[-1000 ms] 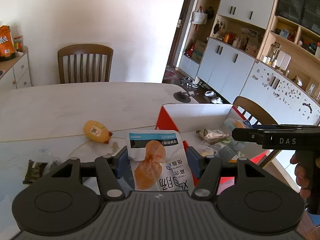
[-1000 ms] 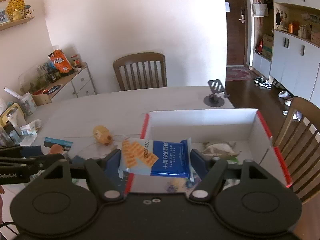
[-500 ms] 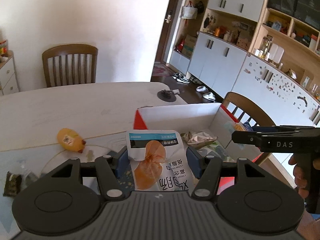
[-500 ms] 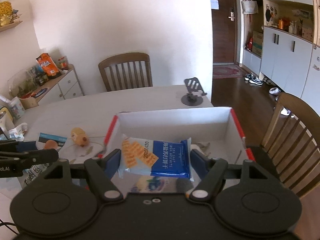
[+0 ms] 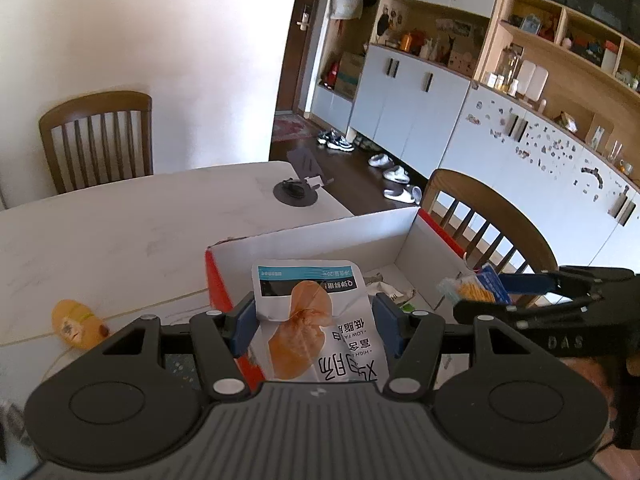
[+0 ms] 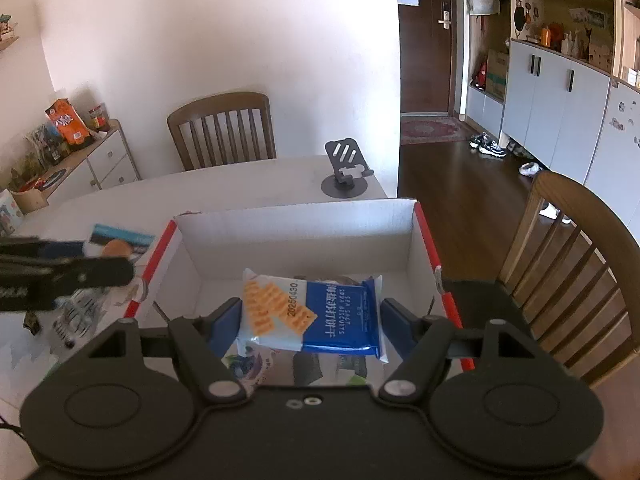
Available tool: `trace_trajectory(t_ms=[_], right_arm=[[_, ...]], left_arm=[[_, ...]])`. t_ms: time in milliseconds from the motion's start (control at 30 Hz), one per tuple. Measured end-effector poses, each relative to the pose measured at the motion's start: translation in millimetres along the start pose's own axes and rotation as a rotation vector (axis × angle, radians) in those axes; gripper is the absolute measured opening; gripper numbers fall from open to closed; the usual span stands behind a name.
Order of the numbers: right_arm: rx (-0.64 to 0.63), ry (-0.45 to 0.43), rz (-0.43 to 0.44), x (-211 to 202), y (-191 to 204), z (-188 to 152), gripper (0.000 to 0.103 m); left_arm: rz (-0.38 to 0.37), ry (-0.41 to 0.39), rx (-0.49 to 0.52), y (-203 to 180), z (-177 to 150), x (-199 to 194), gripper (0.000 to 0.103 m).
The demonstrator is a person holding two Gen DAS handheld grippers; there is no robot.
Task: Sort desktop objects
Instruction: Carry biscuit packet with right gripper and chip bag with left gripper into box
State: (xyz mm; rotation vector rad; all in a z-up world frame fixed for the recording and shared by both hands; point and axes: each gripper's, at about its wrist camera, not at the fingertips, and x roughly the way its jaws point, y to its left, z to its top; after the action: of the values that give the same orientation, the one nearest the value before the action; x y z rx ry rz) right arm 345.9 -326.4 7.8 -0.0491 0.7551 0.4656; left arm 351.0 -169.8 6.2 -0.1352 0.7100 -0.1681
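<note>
White marble-look desk [image 5: 100, 236] carries a red-edged cardboard box [image 6: 296, 232]. Left tongs [image 5: 314, 322] pinch a glossy "LOW FAT" chicken-breast pouch [image 5: 316, 324] at the box's 9 o'clock rim; right tongs [image 6: 310, 318] pinch a blue "SEA SALT" biscuit packet [image 6: 316, 312], stamped 20250430, over its interior.

White table [image 5: 120, 232] carries: open cardboard box [image 6: 296, 232] at right edge, black phone stand [image 6: 345, 176] at far corner, small orange item [image 5: 78, 324] left of box.
</note>
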Motion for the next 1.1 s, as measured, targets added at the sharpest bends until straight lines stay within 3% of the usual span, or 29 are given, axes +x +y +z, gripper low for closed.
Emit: trace_trajectory(t_ms=[600,1100], right_arm=[[-0.076,0.089,-0.012,30,0,-10,0.074],[-0.143,0.17,-0.002,57,-5,-11,0.074]], left_arm=[[0.02,0.169,0.044,0,17,96,0.06],[0.057,0.243,0.109,-2,11,130,0.061]])
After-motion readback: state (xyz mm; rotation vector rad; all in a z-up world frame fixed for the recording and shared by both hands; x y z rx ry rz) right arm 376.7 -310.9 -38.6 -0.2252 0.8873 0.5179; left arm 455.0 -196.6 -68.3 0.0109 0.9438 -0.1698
